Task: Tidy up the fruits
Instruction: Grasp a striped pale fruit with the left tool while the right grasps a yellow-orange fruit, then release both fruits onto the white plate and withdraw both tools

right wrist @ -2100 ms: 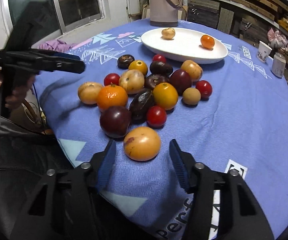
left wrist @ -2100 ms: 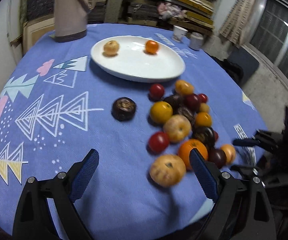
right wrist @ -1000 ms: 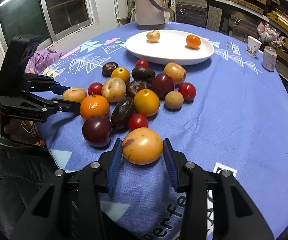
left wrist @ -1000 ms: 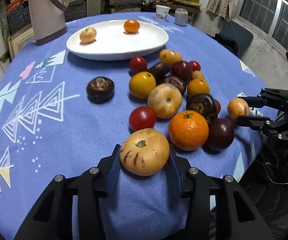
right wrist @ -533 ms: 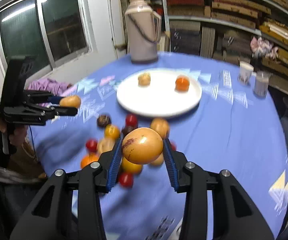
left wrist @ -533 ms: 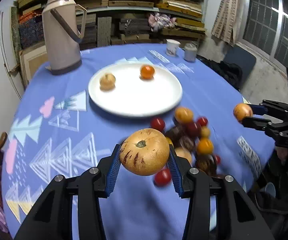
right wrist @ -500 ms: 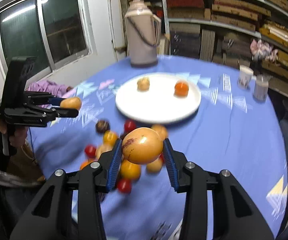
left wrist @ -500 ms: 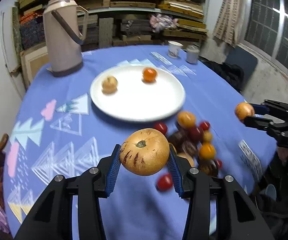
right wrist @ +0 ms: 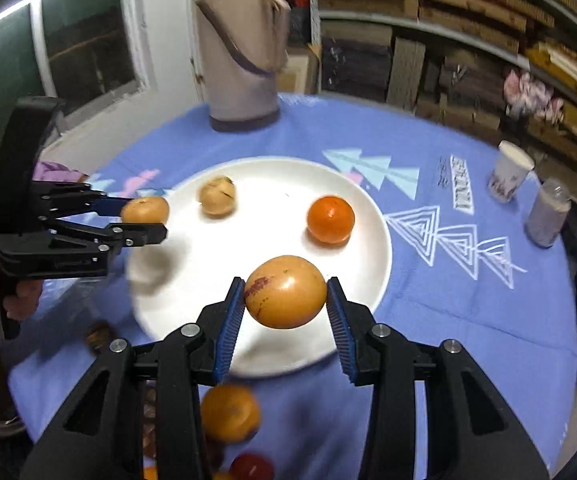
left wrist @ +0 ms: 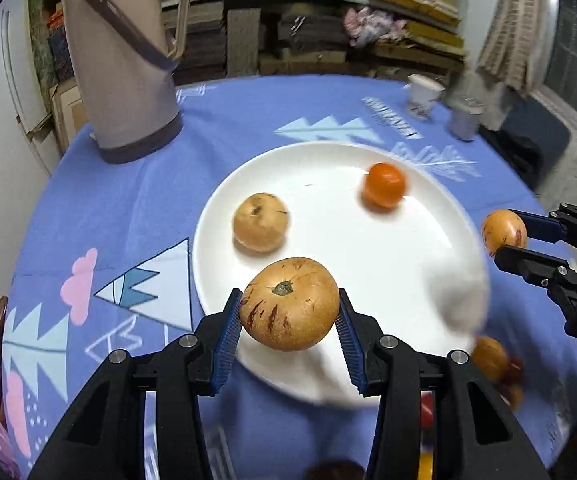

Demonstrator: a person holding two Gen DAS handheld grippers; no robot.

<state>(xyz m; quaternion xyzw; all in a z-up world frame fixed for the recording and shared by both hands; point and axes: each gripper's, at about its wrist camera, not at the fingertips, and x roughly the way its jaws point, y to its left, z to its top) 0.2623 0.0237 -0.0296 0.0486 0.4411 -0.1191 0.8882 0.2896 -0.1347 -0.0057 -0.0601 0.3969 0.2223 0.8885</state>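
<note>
My left gripper [left wrist: 288, 310] is shut on a tan streaked fruit [left wrist: 290, 303], held in the air over the near rim of the white plate [left wrist: 420, 264]. My right gripper [right wrist: 285, 300] is shut on a smooth yellow-orange fruit [right wrist: 286, 291], also above the plate [right wrist: 372, 240], at its near side. On the plate lie a small tan fruit [left wrist: 260, 222] and an orange [left wrist: 384, 185]. Each view shows the other gripper with its fruit: the right gripper [left wrist: 506, 236] at the right edge, the left gripper [right wrist: 144, 216] at the left.
A beige thermos jug [left wrist: 122, 60] stands behind the plate on the blue patterned tablecloth [left wrist: 248, 120]. A paper cup [right wrist: 510, 176] and a small jar [right wrist: 546, 212] stand at the back right. The remaining fruits [right wrist: 230, 412] lie blurred near the table's front edge.
Both grippers have lifted their fruits off the table and carried them forward, from the pile near the front edge to above the plate. The plate now looks much closer.
</note>
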